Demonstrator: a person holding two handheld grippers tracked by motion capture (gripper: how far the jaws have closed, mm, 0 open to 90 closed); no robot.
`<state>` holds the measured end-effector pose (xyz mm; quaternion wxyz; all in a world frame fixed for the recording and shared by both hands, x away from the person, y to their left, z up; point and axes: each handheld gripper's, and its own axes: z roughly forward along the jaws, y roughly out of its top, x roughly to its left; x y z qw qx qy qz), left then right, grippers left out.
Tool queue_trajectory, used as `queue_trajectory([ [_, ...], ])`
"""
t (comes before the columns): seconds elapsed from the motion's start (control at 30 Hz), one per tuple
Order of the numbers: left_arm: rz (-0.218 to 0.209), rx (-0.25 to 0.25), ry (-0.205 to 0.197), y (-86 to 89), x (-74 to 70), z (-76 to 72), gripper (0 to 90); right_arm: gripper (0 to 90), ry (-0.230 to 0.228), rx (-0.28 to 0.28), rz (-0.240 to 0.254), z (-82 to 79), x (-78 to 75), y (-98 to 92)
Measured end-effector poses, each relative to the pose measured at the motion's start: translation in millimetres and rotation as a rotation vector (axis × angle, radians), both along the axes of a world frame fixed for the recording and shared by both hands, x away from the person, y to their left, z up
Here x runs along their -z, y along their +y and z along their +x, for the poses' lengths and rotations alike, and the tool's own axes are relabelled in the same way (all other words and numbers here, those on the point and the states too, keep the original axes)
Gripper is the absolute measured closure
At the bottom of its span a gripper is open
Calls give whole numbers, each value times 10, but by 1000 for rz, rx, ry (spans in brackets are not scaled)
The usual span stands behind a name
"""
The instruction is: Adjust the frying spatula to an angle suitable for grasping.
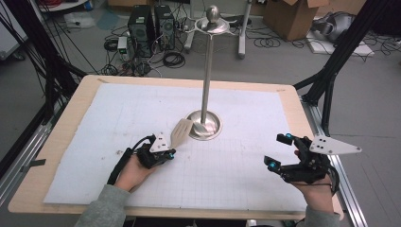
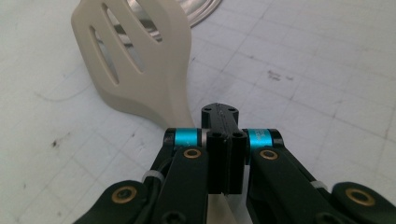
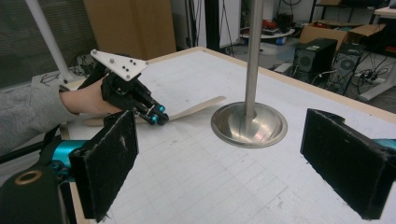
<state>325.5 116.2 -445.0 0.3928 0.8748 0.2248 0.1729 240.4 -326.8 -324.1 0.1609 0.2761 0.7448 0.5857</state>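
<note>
A cream slotted spatula (image 1: 181, 132) lies on the white mat, its blade resting against the round base of a metal stand (image 1: 204, 126). My left gripper (image 1: 170, 154) is shut on the spatula's handle. In the left gripper view the jaws (image 2: 219, 114) are pressed together, with the slotted blade (image 2: 140, 60) just beyond them and a strip of handle showing beneath. My right gripper (image 1: 279, 150) rests at the right of the mat, open with nothing between its fingers. The right gripper view shows its black pads (image 3: 105, 163) wide apart, facing the stand's base (image 3: 249, 125), the spatula (image 3: 198, 108) and the left gripper (image 3: 156, 114).
The stand's tall pole (image 1: 206, 71) rises from mid-table to a dish with a ball on top (image 1: 213, 19). The white gridded mat (image 1: 142, 113) covers most of the wooden table (image 1: 66, 123). Black frame struts (image 1: 331, 71) stand at both sides. Computers, cables and boxes sit on the floor beyond.
</note>
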Motion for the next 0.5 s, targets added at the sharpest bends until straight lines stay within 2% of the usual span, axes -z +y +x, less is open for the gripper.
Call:
queue_trajectory([
  [0.07,-8,5,5,15,4,7,898,102,-1,-5,-2,7,1,9],
  [0.27,14,3,-12,11,-2,-5,898,102,-1,-12,-6,29,1,32],
  [0.5,-20,-23,9,115,5,24,898,102,-3,-13,0,27,-4,16],
])
